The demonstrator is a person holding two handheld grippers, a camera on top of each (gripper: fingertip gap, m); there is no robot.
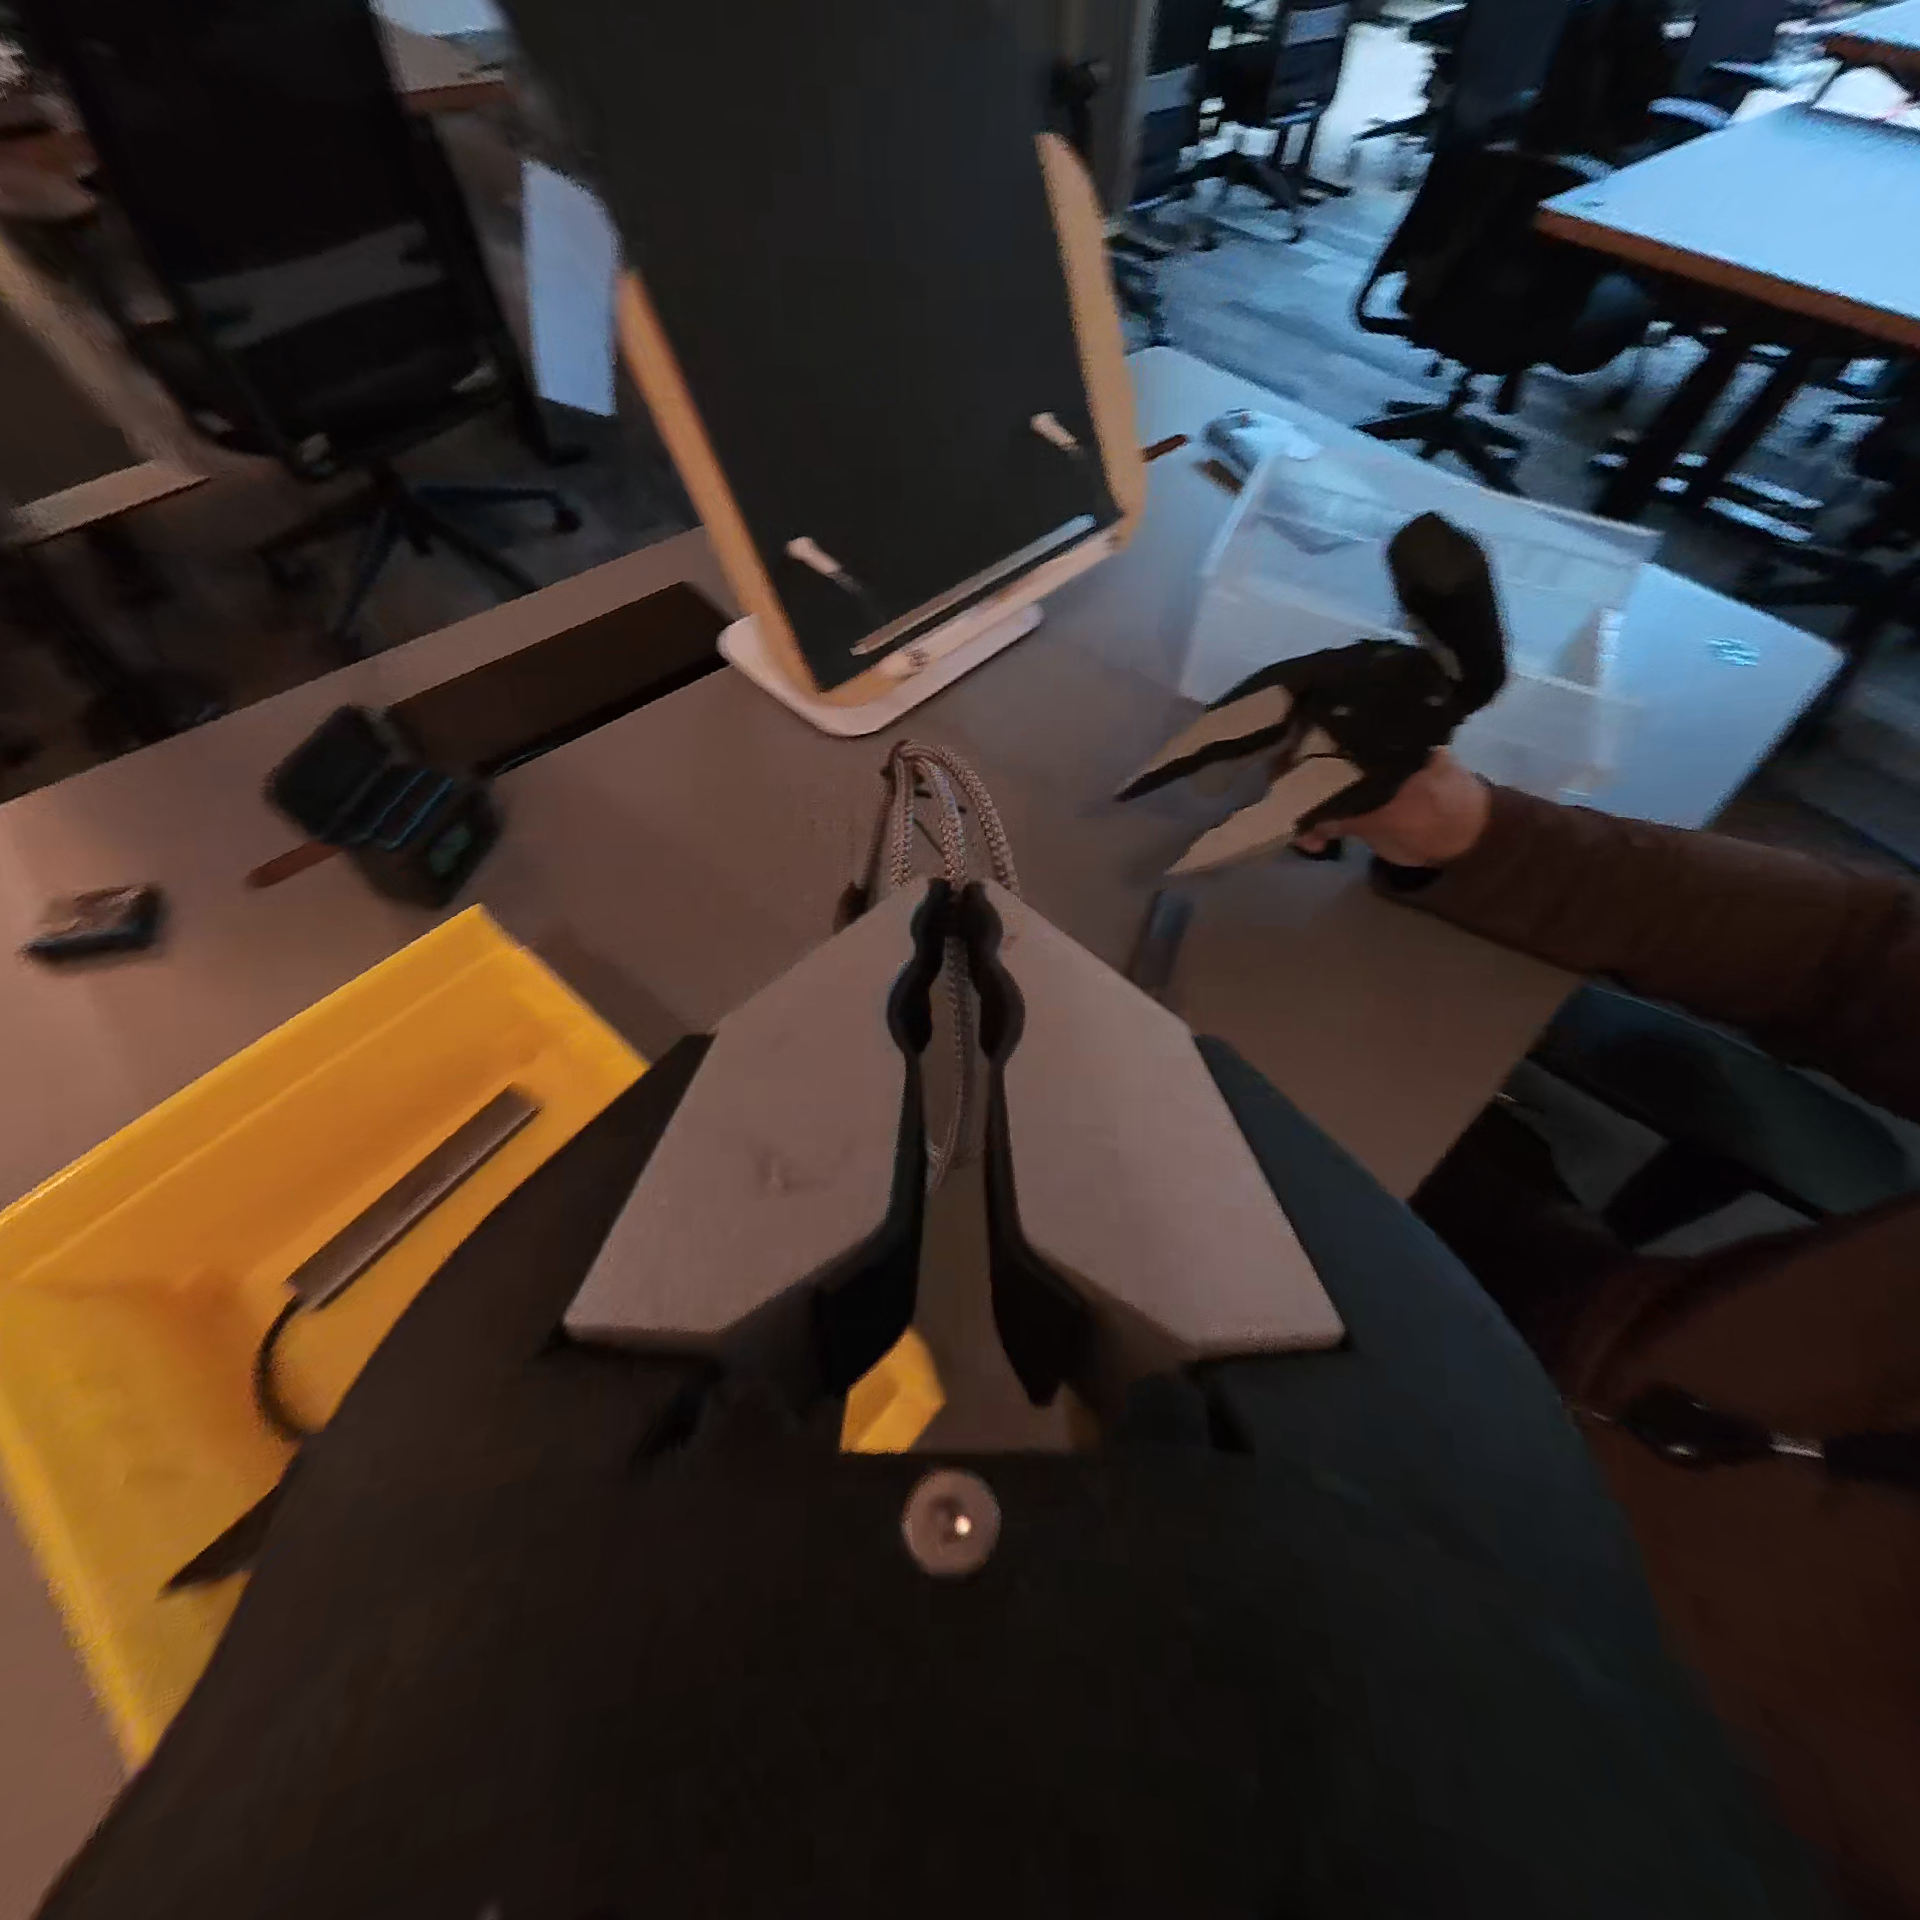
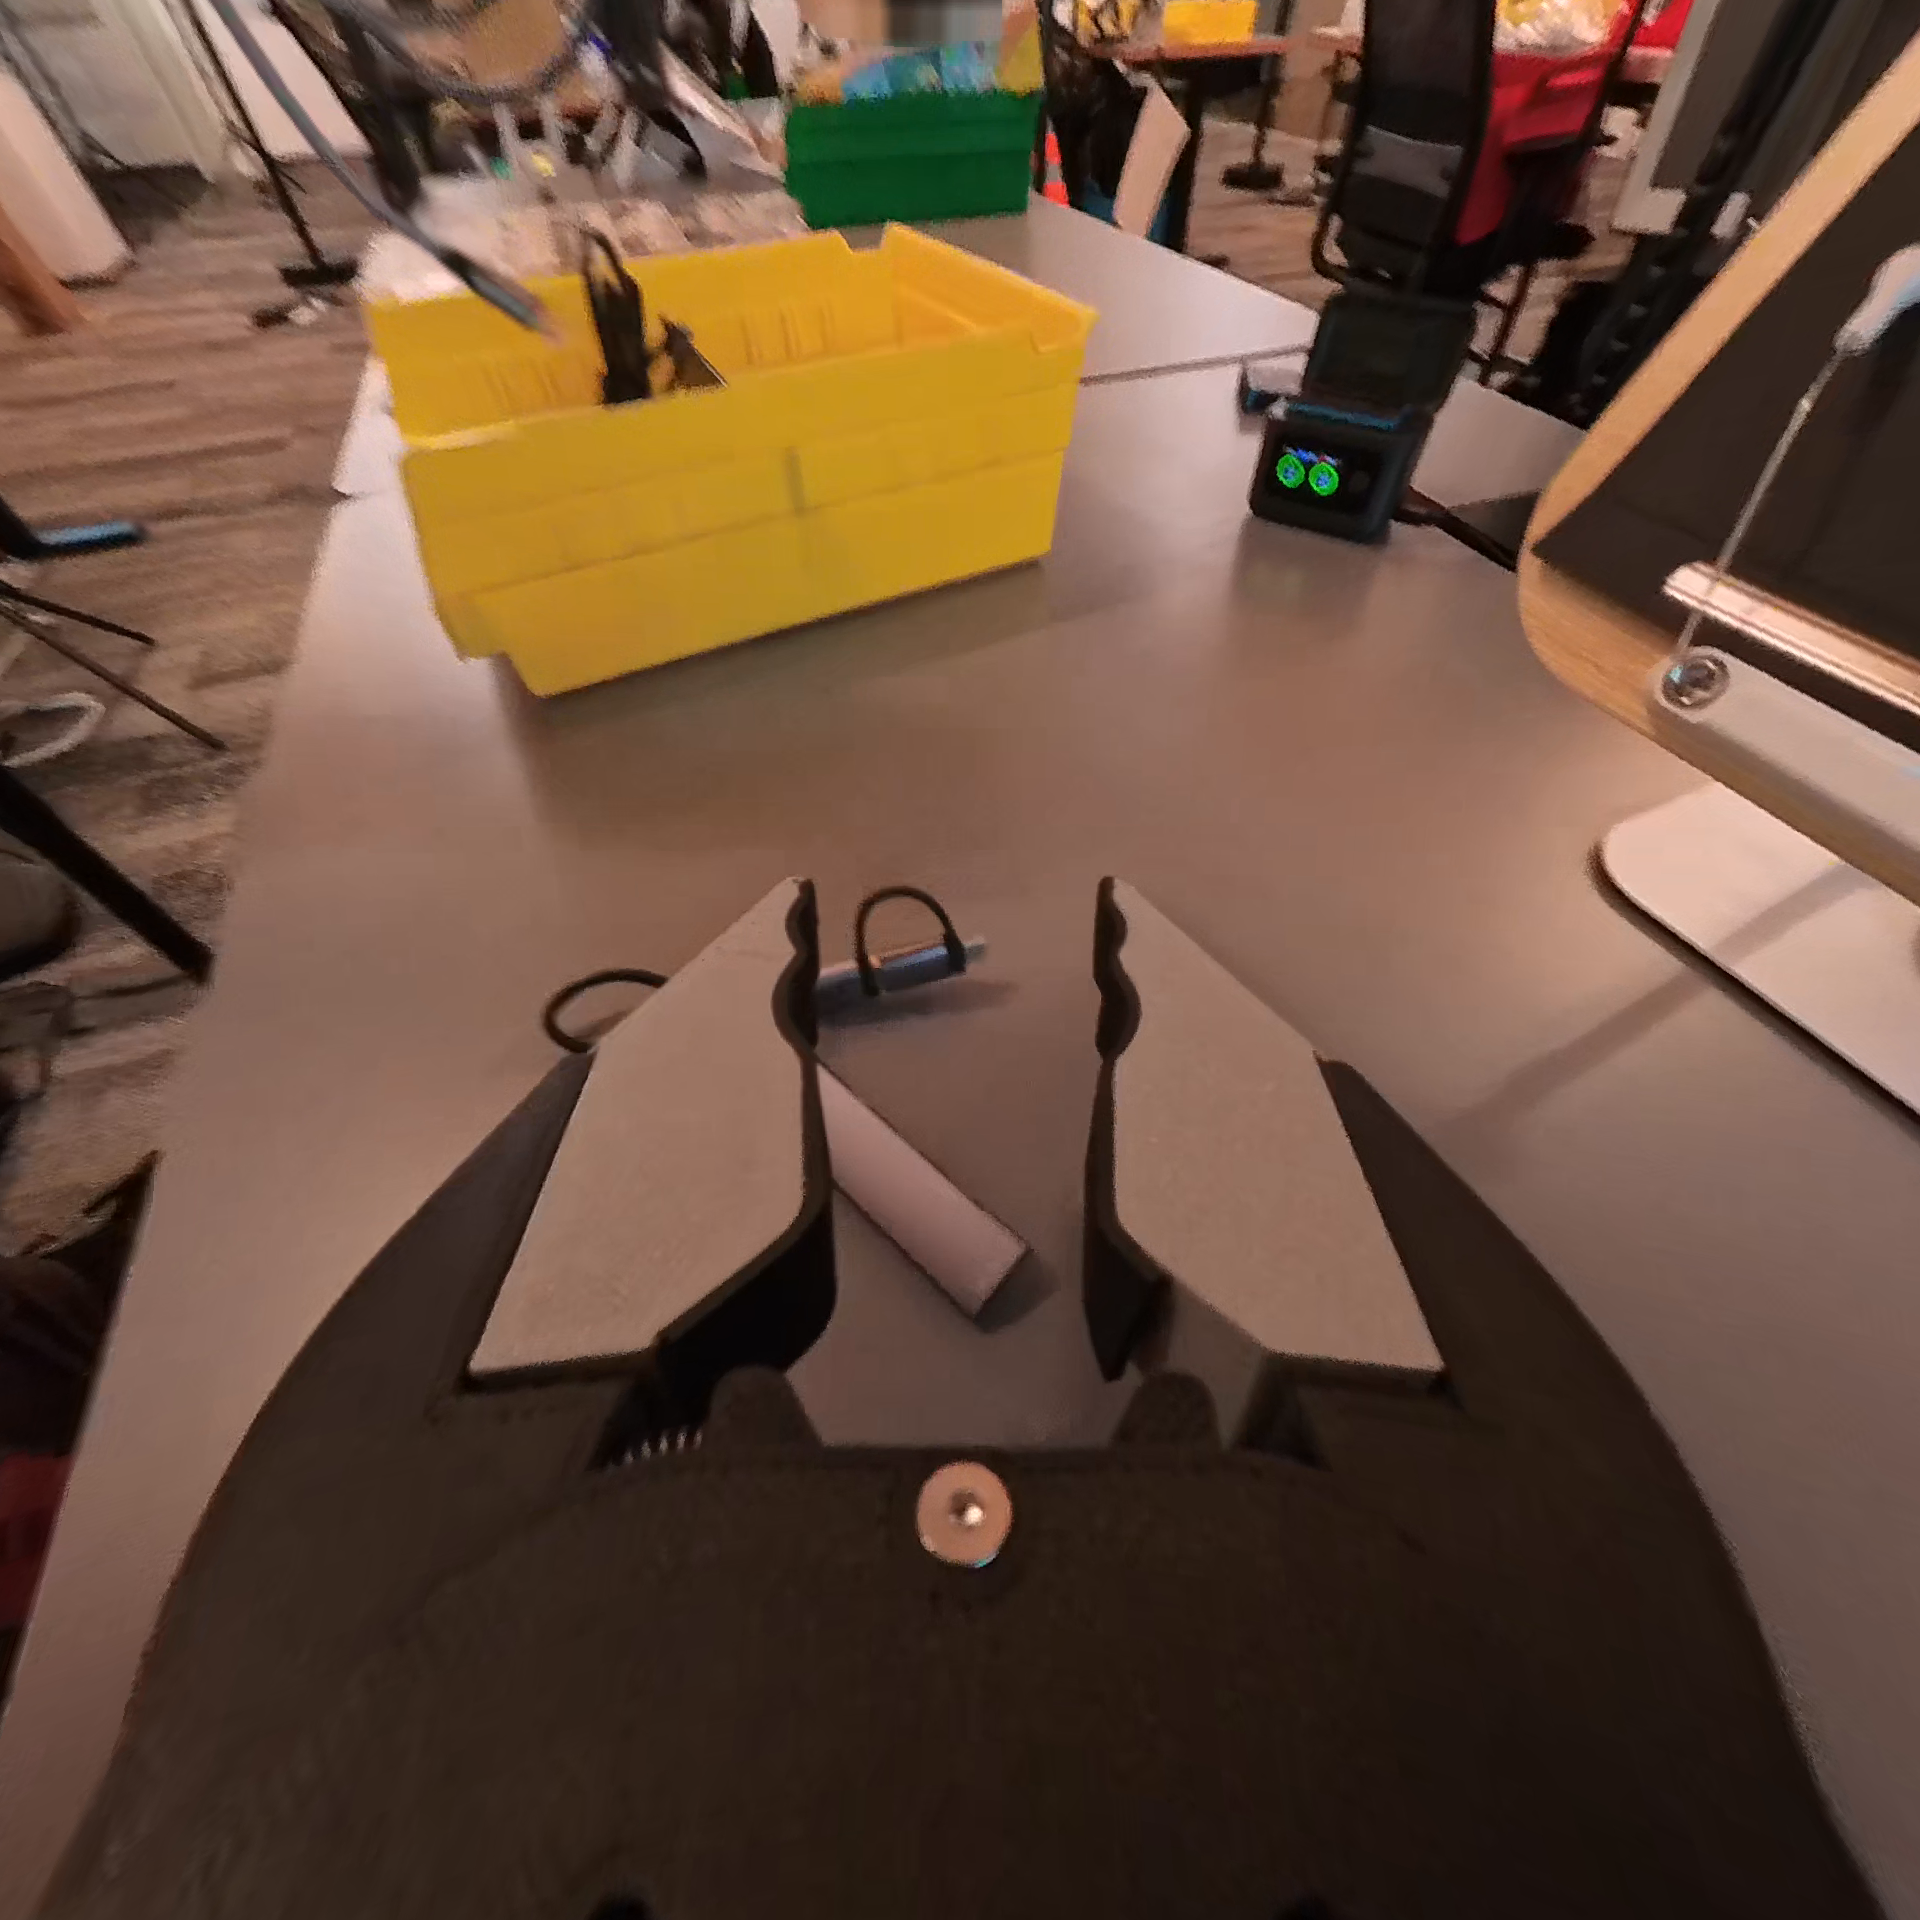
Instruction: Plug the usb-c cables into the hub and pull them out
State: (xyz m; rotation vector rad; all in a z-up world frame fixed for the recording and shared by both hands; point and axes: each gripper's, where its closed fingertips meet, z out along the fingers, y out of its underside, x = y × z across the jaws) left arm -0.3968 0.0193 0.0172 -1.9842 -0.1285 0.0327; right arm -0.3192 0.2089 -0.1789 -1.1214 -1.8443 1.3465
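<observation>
Two tools are in my hands over the grey desk (image 2: 1195,727). My left tool (image 1: 958,904) has its fingers pinched nearly together on a bundle of grey braided cables (image 1: 940,821), which runs up between the fingers and loops out past the tips, above the desk. My right tool (image 2: 951,940) has its fingers spread wide with nothing between them; in the left wrist view it (image 1: 1216,805) hangs above the desk, off to the right of the cables, gripped by my right hand (image 1: 1429,816). Below the gap of the right tool lies the hub (image 2: 930,1210), a slim grey bar flat on the desk, angled so one end sits under the left finger. Just beyond it lies a small blue-grey stick (image 2: 899,966) with a short black cord looped over it, and a second black loop (image 2: 597,1003) shows to the left of that finger; I cannot tell what either connects to. Farther back stands a yellow bin (image 2: 748,488), and to its right a small dark device (image 2: 1340,468) with green lights. A wood-edged panel (image 1: 862,416) on a white base stands behind the cables.
</observation>
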